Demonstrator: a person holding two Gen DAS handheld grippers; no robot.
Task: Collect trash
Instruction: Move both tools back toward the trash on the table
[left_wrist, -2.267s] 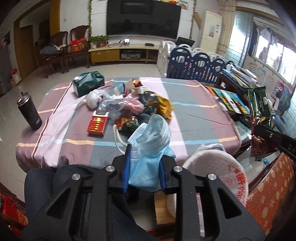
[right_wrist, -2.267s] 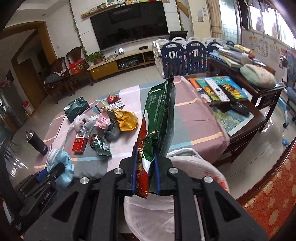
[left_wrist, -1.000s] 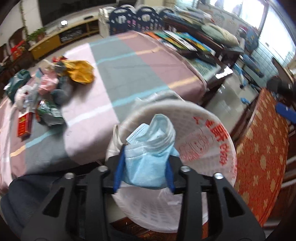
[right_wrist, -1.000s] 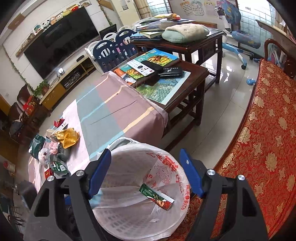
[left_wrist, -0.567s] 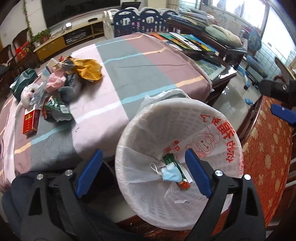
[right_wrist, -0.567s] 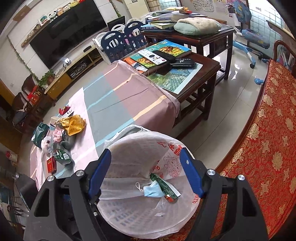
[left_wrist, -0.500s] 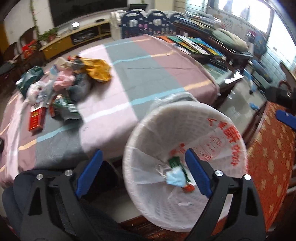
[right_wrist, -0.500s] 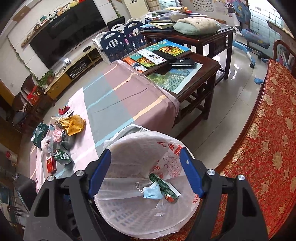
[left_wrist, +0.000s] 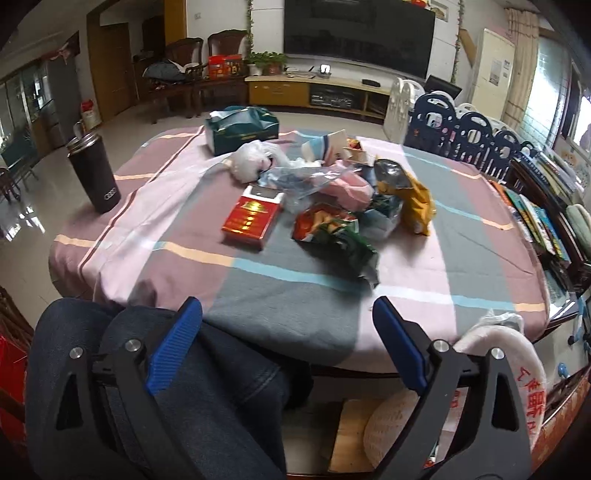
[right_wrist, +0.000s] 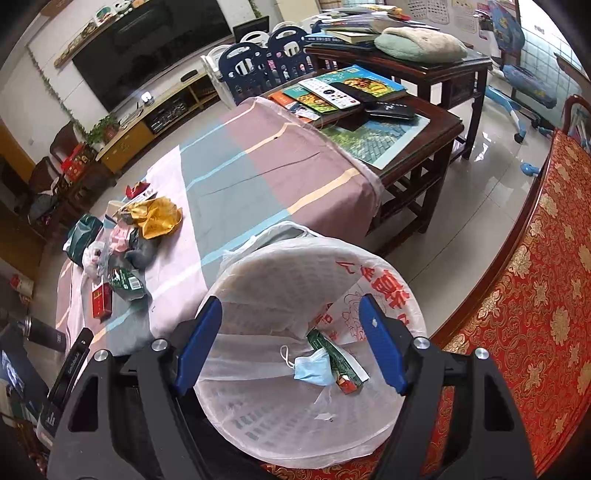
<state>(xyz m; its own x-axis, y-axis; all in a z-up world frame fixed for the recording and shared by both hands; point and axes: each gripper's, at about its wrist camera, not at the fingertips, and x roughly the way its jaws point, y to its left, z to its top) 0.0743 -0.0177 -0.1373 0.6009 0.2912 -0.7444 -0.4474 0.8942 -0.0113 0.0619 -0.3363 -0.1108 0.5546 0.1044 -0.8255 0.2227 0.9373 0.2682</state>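
Note:
A pile of trash lies on the striped tablecloth (left_wrist: 258, 273): a red cigarette box (left_wrist: 253, 216), a green snack wrapper (left_wrist: 340, 236), a yellow bag (left_wrist: 415, 201), a white plastic bag (left_wrist: 253, 160). My left gripper (left_wrist: 288, 325) is open and empty, near the table's front edge. My right gripper (right_wrist: 290, 328) is open and empty above the white lined bin (right_wrist: 266, 417). A blue face mask (right_wrist: 312, 367) and a green snack packet (right_wrist: 336, 356) lie in the bin. The bin's rim also shows in the left wrist view (left_wrist: 517, 354).
A black tumbler (left_wrist: 94, 173) stands at the table's left edge. A green tissue box (left_wrist: 240, 129) sits at the back. A dark side table with books (right_wrist: 354, 96) stands to the right. A red patterned seat (right_wrist: 535, 295) is beside the bin.
Both grippers let go of their trash, which dropped into the bin. My left gripper then swung from over the bin back toward the table's trash pile. The right gripper stays over the bin.

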